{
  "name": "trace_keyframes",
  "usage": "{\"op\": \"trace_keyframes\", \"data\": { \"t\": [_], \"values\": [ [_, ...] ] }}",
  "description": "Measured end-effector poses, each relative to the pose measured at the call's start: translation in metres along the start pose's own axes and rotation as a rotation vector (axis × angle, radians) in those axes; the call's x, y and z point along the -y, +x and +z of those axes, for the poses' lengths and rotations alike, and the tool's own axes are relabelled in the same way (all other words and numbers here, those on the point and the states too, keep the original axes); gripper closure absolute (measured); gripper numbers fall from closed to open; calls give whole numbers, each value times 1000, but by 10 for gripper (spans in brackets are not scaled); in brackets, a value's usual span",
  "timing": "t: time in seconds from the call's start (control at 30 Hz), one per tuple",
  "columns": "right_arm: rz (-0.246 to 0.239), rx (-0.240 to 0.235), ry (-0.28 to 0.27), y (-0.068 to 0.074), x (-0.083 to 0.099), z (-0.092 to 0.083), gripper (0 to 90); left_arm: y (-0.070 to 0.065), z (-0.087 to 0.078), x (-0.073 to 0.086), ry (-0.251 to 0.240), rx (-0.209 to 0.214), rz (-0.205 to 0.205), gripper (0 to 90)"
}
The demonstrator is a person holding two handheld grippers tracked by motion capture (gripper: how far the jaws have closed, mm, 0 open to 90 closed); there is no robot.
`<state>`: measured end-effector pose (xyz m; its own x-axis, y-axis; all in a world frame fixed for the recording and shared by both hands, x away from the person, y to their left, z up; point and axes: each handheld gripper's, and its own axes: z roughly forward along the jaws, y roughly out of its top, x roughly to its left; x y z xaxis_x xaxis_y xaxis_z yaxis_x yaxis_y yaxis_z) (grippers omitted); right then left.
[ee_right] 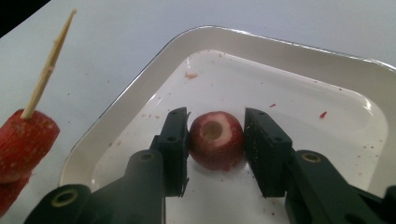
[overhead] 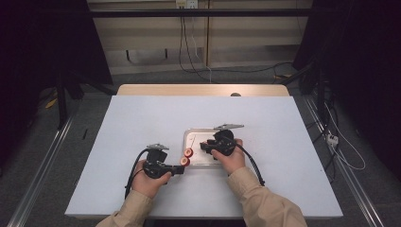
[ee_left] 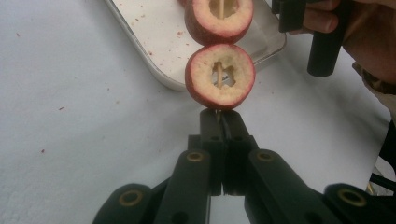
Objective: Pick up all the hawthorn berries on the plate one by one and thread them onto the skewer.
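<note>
Black jaws of the right gripper (ee_right: 216,140) stand on either side of a small red cored fruit (ee_right: 216,139), which sits upright on the floor of a white rounded-corner metal tray (ee_right: 299,56) with its hollowed top facing up. One jaw lies against the fruit's side, the other stands just off it with a thin gap, so the grip is not closed on it. Specks of red peel dot the tray floor around the fruit. Off the tray's edge, a thin wooden skewer (ee_right: 46,74) rises at a slant out of two more red cored fruits (ee_left: 219,77) threaded on it, one behind the other. The left gripper (ee_left: 223,126) has its jaws pressed together on the skewer's lower end, just below the nearer threaded fruit, and holds the stack over the tray's corner. In the high view both grippers sit close together at the tray's near side on a pale blue-grey table (overhead: 142,118), each in one of the person's hands.
</note>
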<state>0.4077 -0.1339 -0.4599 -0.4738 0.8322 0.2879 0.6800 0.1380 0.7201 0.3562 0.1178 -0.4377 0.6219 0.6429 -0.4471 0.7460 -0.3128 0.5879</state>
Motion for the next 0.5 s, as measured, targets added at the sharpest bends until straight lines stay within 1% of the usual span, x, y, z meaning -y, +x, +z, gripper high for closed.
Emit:
{"op": "trace_keyframes", "data": {
  "t": [0.03, 0.07, 0.1, 0.13, 0.17, 0.2, 0.23, 0.27, 0.33, 0.4, 0.43, 0.5],
  "values": [
    [-10, -10, 1, 0, 0, 0, 615, 0, 0, 0, -4, 5, -2, 898],
    [-12, -31, 4, 1, 0, -1, 615, 0, 0, 0, -6, 3, -6, 898],
    [-25, -46, 13, 2, 0, -1, 608, 1, -1, 0, -8, 4, -7, 897],
    [-32, -30, 6, 4, 1, -3, 573, 1, -1, 0, -6, 3, -6, 898],
    [-22, -25, -8, 4, 0, -5, 538, 1, -1, 0, -6, 2, -6, 898],
    [-12, -32, -19, 3, -1, -7, 566, 1, -1, 0, -6, 1, -7, 898],
    [-10, -28, -30, 3, -2, -9, 586, 1, -1, 0, -6, 0, -6, 898],
    [-19, -19, -39, 2, -3, -11, 597, 1, -1, 0, -7, 2, -3, 898],
    [-12, 2, -35, -1, -4, -12, 598, 1, -2, 0, -10, -3, -7, 898],
    [-12, -5, -22, 1, -3, -13, 567, 1, -2, 0, -11, -5, -11, 898],
    [-25, -10, -11, 3, -2, -12, 546, 2, -2, 0, -13, 0, -12, 898],
    [-52, 7, 10, 6, 1, -10, 545, 2, -2, 0, -11, 0, -11, 898]
  ]
}}
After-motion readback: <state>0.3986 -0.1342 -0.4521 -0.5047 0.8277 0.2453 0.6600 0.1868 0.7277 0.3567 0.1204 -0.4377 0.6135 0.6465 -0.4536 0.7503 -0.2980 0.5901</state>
